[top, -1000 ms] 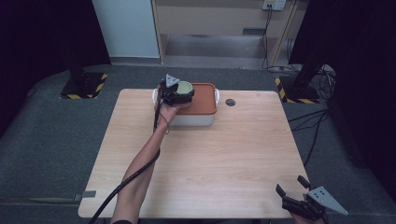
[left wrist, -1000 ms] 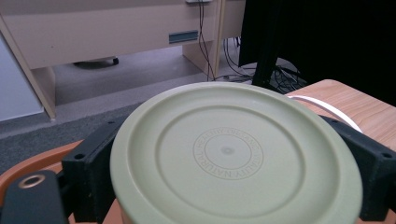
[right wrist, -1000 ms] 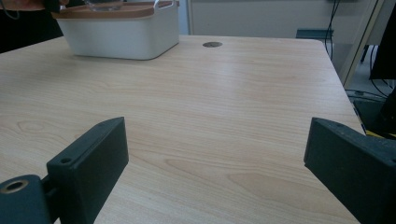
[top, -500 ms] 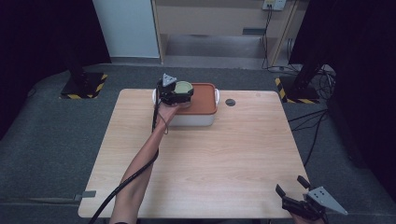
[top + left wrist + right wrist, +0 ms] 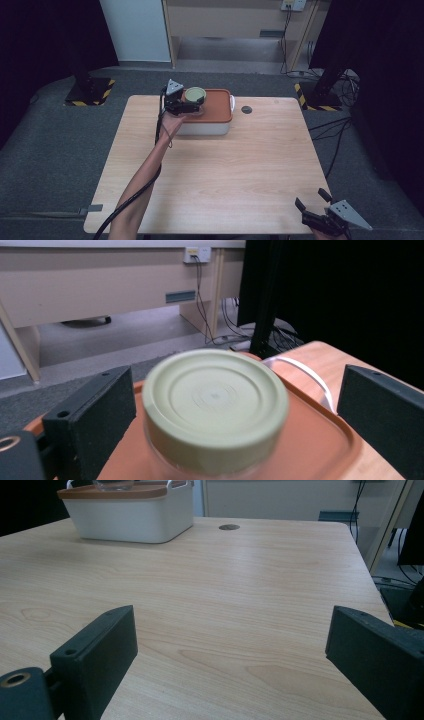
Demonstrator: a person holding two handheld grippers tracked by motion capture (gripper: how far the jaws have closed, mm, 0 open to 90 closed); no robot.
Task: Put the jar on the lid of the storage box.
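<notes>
Left gripper [image 5: 192,106] spread wide around a green-lidded jar [image 5: 215,405] standing on the orange lid [image 5: 217,106] of a white box [image 5: 131,520] at the table's [image 5: 225,170] far edge, seemingly lined up to grip. Right gripper [image 5: 314,210] also wide, empty, idling over the near right corner.

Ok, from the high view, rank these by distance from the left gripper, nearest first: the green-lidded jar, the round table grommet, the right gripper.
1. The green-lidded jar, between the left gripper's open jaws, on the orange-lidded box.
2. The round table grommet, just right of the box on the table's far side.
3. The right gripper, far off at the table's near right corner.
</notes>
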